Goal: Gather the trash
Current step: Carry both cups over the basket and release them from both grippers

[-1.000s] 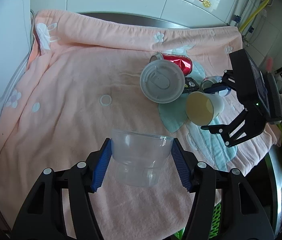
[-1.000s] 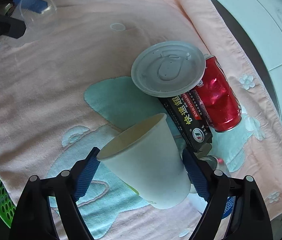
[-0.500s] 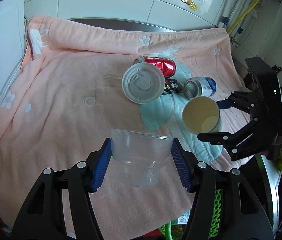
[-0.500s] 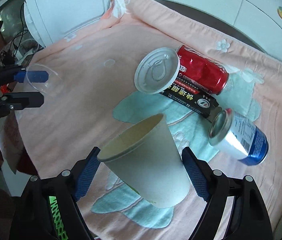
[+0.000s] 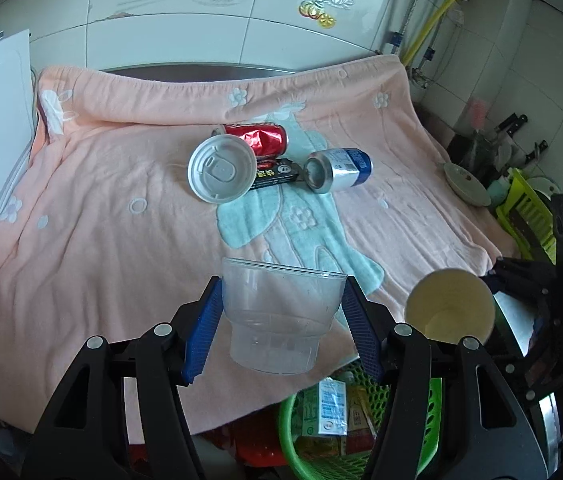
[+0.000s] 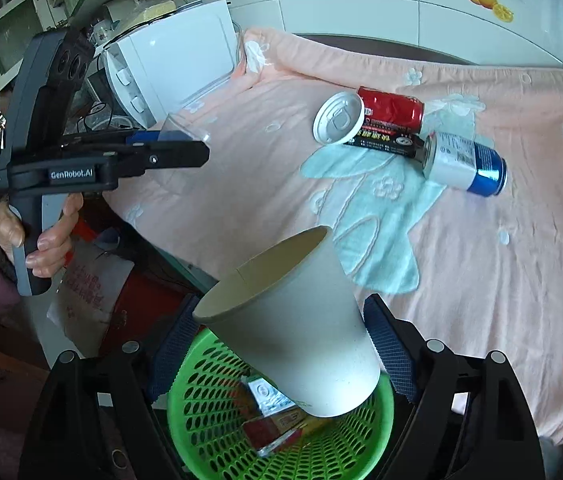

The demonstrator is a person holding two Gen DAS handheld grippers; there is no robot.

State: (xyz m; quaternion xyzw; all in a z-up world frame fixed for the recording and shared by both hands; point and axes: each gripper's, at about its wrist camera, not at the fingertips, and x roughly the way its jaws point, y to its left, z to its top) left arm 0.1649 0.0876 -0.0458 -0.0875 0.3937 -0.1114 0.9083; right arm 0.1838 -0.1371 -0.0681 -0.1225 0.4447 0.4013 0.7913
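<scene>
My left gripper (image 5: 281, 328) is shut on a clear plastic cup (image 5: 277, 320), held over the front edge of the pink towel (image 5: 121, 240). My right gripper (image 6: 281, 356) is shut on a white paper cup (image 6: 297, 328), held directly above a green mesh basket (image 6: 201, 392) that holds wrappers. The basket also shows in the left wrist view (image 5: 293, 420), below the towel's edge. On the towel lie a red crushed can (image 5: 259, 138), a white plastic lid (image 5: 221, 169), a black packet (image 5: 275, 174) and a blue-and-silver can (image 5: 339, 169).
A white appliance (image 6: 177, 68) stands at the towel's left end. A tiled wall (image 5: 241, 20) runs behind. A bowl (image 5: 465, 184), a yellow-green rack (image 5: 529, 216) and knives (image 5: 513, 124) sit to the right of the towel.
Both grippers have pulled back from the towel toward its front edge with their cups. The right gripper's paper cup now hangs over the green basket.
</scene>
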